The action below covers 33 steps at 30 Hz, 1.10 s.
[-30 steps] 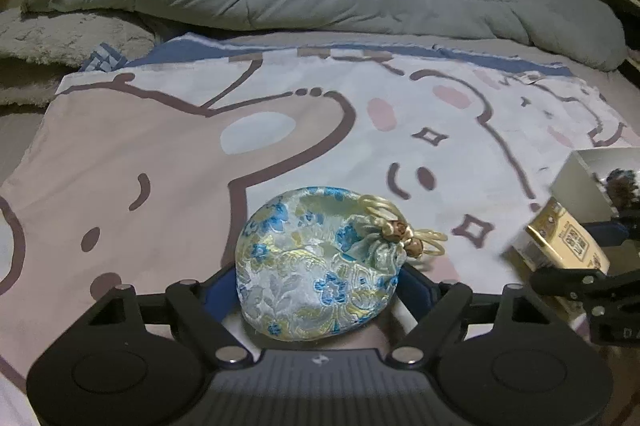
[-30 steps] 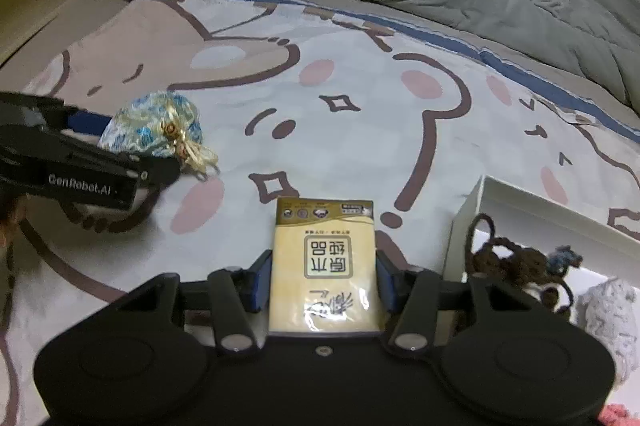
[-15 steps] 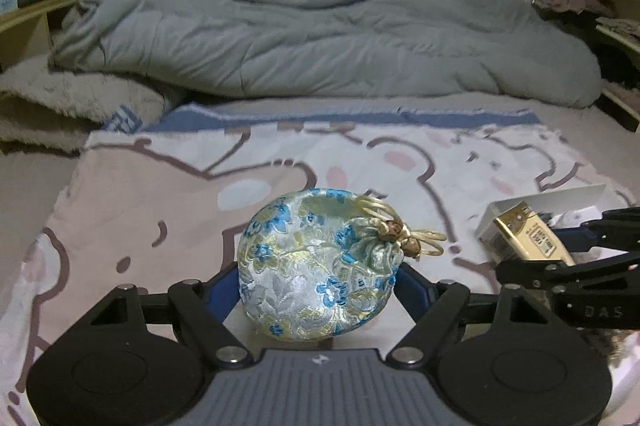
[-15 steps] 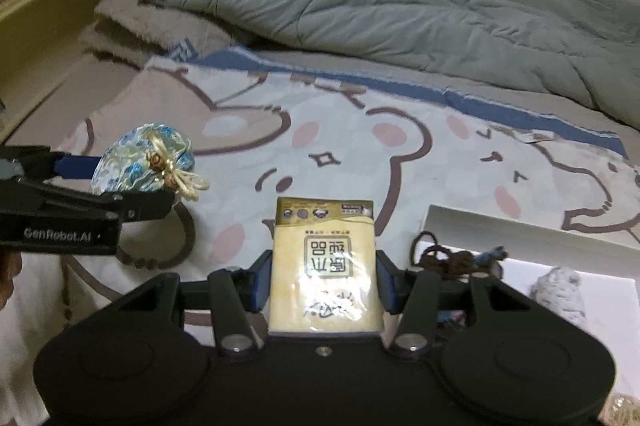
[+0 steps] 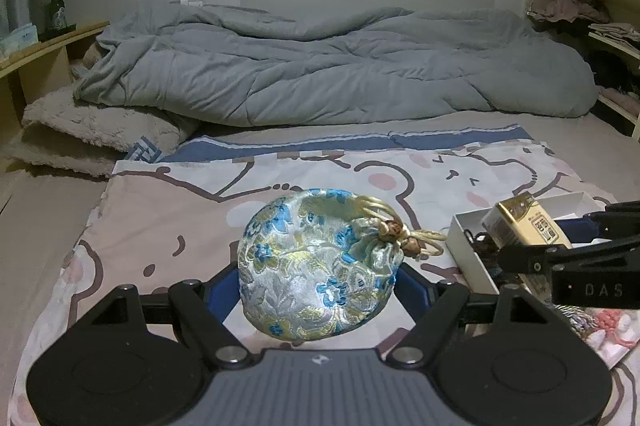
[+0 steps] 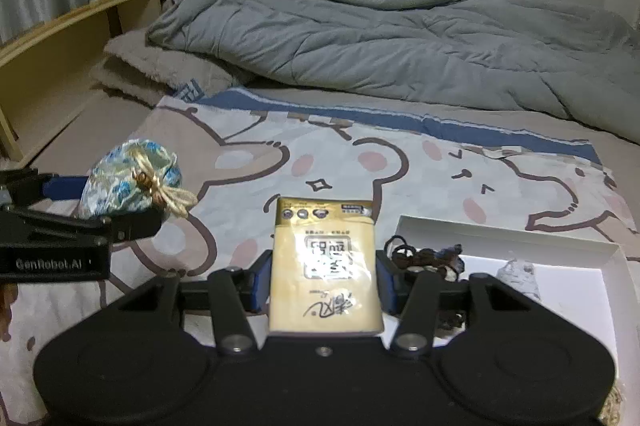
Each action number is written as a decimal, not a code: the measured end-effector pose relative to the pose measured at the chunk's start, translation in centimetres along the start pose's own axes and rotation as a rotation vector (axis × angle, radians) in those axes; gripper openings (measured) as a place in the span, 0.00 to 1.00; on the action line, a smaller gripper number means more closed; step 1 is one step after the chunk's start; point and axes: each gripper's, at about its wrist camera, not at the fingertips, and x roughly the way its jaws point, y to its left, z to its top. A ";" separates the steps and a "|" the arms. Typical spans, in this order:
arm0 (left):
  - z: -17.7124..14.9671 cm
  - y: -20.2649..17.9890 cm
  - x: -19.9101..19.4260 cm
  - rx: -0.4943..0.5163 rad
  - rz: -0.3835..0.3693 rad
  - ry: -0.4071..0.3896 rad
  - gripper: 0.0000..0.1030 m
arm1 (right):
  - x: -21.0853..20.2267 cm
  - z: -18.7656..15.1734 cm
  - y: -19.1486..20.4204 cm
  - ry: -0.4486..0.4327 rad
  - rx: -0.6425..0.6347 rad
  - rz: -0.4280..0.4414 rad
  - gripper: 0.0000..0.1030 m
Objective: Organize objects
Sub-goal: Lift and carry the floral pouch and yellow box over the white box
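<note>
Left gripper point(image 5: 318, 276): clamped on the brocade pouch point(image 5: 316, 266), held above the bear-print sheet point(image 5: 160, 209);
Right gripper point(image 6: 324, 280): clamped on the gold packet point(image 6: 324, 266), beside the white box point(image 6: 560, 266)

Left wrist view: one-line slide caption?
Left gripper holds a floral drawstring pouch above the cartoon blanket; right gripper carries a gold packet.

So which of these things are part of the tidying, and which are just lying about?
Part of the job:
- pouch, held in the left gripper
- yellow pack, held in the right gripper
- white box, already holding a dark beaded string

Just lying about:
- grey duvet
- bear-print sheet
- bottle on the shelf
</note>
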 end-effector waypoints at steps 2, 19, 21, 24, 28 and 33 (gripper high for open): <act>0.0 -0.5 -0.6 -0.009 -0.003 -0.003 0.78 | -0.7 -0.1 -0.2 -0.007 0.004 -0.001 0.51; 0.9 -4.6 -2.0 -0.061 -0.045 -0.037 0.78 | -4.6 -1.2 -4.5 -0.068 0.050 -0.068 0.51; 1.0 -5.4 -1.8 -0.067 -0.061 -0.042 0.78 | -5.0 -1.4 -5.4 -0.072 0.059 -0.082 0.51; 1.3 -6.7 -1.5 -0.072 -0.085 -0.050 0.78 | -5.6 -1.7 -6.8 -0.081 0.084 -0.102 0.51; 1.4 -8.8 -0.8 -0.052 -0.114 -0.053 0.78 | -6.3 -2.2 -8.9 -0.096 0.107 -0.143 0.51; 1.7 -11.3 -0.1 -0.049 -0.160 -0.063 0.78 | -6.6 -3.0 -11.6 -0.096 0.144 -0.193 0.51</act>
